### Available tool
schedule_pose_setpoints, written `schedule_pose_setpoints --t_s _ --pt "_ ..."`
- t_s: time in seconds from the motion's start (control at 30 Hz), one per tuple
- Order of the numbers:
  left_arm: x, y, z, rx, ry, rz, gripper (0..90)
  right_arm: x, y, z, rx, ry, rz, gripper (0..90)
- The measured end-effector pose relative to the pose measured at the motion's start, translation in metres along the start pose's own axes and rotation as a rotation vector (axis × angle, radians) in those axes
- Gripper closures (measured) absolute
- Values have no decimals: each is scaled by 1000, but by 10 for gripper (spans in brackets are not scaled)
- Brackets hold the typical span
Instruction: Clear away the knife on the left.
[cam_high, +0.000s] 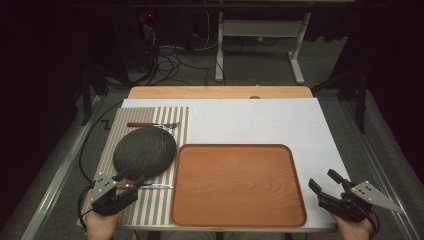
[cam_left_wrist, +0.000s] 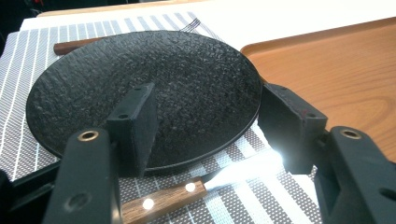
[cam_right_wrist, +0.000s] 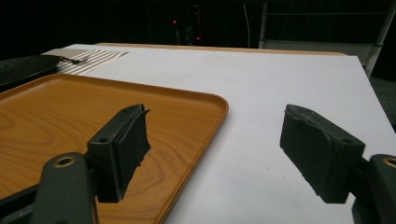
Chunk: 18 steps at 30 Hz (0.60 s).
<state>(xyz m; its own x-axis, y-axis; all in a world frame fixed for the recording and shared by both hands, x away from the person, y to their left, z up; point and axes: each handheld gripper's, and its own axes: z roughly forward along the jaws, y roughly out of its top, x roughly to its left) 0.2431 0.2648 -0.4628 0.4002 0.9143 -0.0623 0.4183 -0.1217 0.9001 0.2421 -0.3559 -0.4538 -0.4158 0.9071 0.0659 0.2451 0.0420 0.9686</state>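
Stoneware is my guess for the dark plate (cam_left_wrist: 144, 93): round, rough-textured, shallow, and likely heavy, stiff and chippable, though the pebbled surface should resist slipping. It lies flat on the striped placemat (cam_high: 165, 202) at the left of the desk (cam_high: 260, 120), its right rim just beside the wooden tray (cam_high: 238, 185). Being round, it has no long axis and points nowhere; its face is up.

Left tool (cam_left_wrist: 205, 126) sits at the plate's near edge with its jaws spread wide, gripping nothing: in the left gripper view one pad stands over the plate's surface and the other just off the right rim. A pinch across the rim at this near edge looks like the sensible hold, since the low lip offers little else.

Between tool and plate lies a knife (cam_left_wrist: 210, 184) with a riveted wooden handle, its long axis running across the mat, blade toward the tray. A fork (cam_high: 152, 124) lies beyond the plate, also crosswise, tines toward the tray.

Right tool (cam_high: 330, 186) hovers near the tray's right edge, jaws wide apart and empty.
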Motion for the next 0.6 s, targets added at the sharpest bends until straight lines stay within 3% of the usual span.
schedule_pose_setpoints --t_s 0.6 --pt "-1 1 0 4 -15 0 353 1 -1 2 18 6 -9 236"
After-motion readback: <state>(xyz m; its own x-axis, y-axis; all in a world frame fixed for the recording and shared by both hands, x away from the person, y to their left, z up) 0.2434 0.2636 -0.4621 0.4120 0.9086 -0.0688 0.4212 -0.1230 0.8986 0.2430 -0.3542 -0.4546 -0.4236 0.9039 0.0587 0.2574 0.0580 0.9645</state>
